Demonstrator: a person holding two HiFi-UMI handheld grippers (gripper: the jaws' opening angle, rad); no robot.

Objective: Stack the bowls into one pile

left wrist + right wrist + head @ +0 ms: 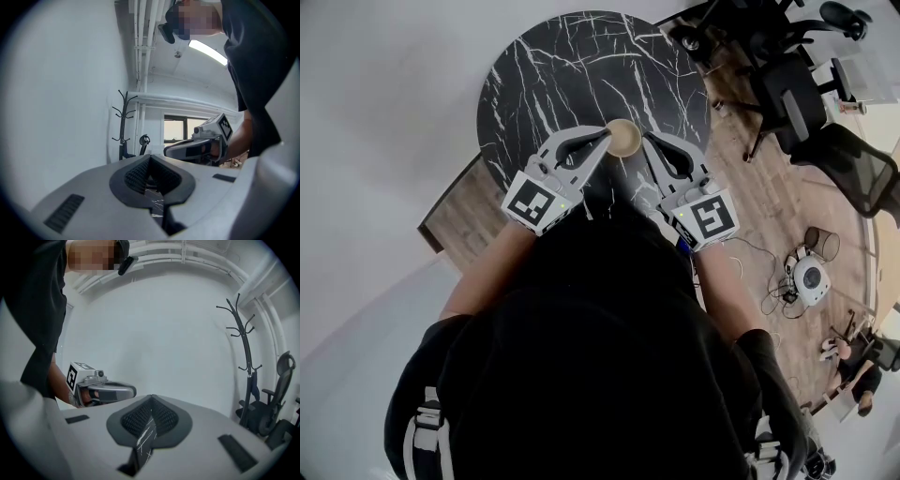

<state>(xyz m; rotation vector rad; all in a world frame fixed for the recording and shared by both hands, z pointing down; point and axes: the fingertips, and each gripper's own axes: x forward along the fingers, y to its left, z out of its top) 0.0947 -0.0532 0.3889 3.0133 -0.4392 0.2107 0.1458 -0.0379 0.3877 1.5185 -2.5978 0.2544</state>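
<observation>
1. Round table (544, 84): black marble top with white veining, standing on a wooden floor (769, 202) beside a pale wall. The veined surface shows through the slot under each gripper's tips in both gripper views.
2. Person (581, 356): black top, bare forearms, leaning over the near edge of the table with 1 gripper in each hand.
3. Office chairs (792, 98): black, grouped at the upper right of the head view, well apart from the table's centre.
4. Coat stand (246, 343): black, upright against the white wall, with a further dark chair next to it.
5. Left gripper (606, 135): grey body with a marker cube at the rear, held low over the table. Its 2 jaws are clenched, ribbed pads meeting at the tip, nothing between them.
6. Right gripper (644, 140): same build, mirrored opposite the left one. Jaws pressed together, pads meeting, nothing gripped.
7. White round device (813, 277): on the floor at the right, with loose cables around it.
8. Bowl (622, 138): tan, round, upright on the table near its centre, directly between the 2 gripper tips. Each tip sits close against its rim; contact cannot be judged. Whether it is 1 bowl or several nested cannot be judged.
</observation>
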